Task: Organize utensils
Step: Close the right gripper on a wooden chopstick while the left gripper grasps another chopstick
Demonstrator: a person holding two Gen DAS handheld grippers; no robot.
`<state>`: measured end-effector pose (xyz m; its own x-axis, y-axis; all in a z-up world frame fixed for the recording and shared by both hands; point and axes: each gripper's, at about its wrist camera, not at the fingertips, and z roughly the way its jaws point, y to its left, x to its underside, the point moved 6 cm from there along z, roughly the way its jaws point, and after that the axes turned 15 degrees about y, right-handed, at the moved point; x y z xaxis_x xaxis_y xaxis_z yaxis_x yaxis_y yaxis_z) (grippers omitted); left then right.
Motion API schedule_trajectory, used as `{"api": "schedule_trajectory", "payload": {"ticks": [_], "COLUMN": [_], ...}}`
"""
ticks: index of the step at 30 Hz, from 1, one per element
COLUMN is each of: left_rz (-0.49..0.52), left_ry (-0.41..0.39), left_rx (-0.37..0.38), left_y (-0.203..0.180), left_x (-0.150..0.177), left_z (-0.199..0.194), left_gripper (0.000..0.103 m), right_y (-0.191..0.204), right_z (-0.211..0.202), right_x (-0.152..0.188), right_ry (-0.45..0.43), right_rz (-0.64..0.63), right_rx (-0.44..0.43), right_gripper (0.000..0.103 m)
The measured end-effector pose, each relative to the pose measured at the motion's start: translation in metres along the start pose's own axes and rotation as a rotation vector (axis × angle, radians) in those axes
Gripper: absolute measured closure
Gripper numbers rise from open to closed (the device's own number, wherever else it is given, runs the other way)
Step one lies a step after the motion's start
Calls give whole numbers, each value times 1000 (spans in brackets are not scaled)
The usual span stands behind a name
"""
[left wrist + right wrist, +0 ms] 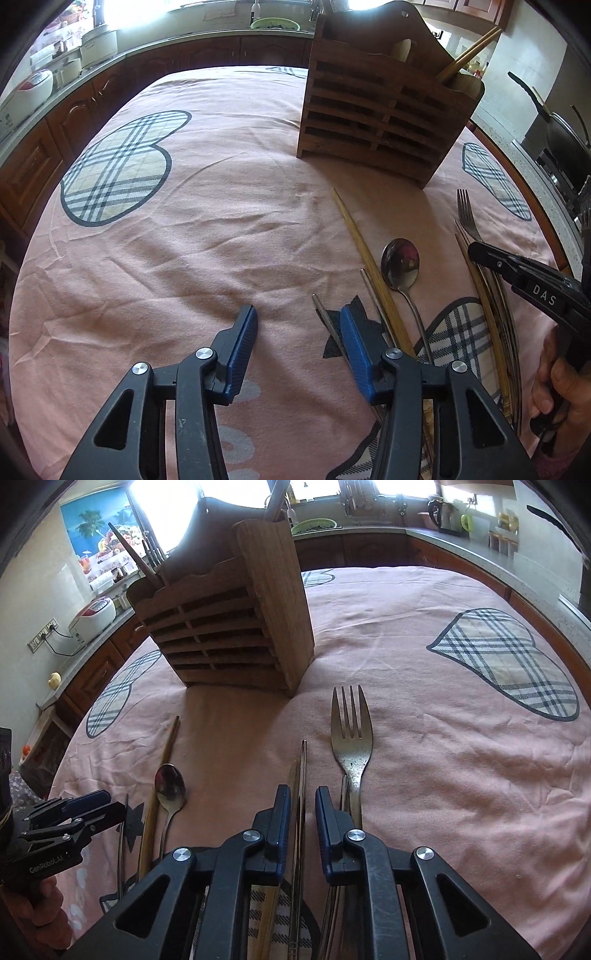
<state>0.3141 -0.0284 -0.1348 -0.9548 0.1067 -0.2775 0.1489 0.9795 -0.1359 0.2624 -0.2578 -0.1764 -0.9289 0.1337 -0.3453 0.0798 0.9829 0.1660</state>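
Note:
A slatted wooden utensil holder stands on the pink cloth with chopsticks and a fork in it. In front of it lie a fork, a spoon, a long wooden chopstick and a thin metal chopstick. My left gripper is open low over the cloth, and the metal chopstick lies just inside its right finger. My right gripper has its jaws narrow around a pair of chopsticks, with a slit of cloth showing beside them. The fork's handle runs under its right finger.
Dark wooden cabinets and a grey counter ring the table. A rice cooker sits on the left counter and a black pot on the right. A kettle stands at the far counter. A hand holds the right gripper.

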Motion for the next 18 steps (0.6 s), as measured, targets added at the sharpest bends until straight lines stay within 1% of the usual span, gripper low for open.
{"api": "schedule_trajectory", "payload": {"ticks": [4,8,10,11,13,14,15,18], "left_rz": [20,47,68,79,97,100,102,100], "left_ry": [3,12,13,9,3,3,3,2], "left_rx": [-8,-31,-57,-69,-81,-75,-72,-51], "left_y": [-4,-11,-17,-19,-24,-25,-26,-25], "left_x": [0,1,0,0,-1,-2,-2,-2], "left_z": [1,3,5,5,6,7,7,7], "left_gripper": [57,57,59,65,81,86,93,95], "right_y": [-4,-4,0,2,3,3,3,3], "right_z": [3,9,11,12,15,16,16,17], "right_x": [-9,-16,-20,-22,-26,-28,-29,-32], "right_ry": [10,29,30,29,26,25,26,26], "right_rz": [7,-17,-42,-49,-58,-59,-58,-62], "right_rx": [-3,28,51,56,55,51,46,40], "right_gripper": [92,92,92,92,92,92,92,92]}}
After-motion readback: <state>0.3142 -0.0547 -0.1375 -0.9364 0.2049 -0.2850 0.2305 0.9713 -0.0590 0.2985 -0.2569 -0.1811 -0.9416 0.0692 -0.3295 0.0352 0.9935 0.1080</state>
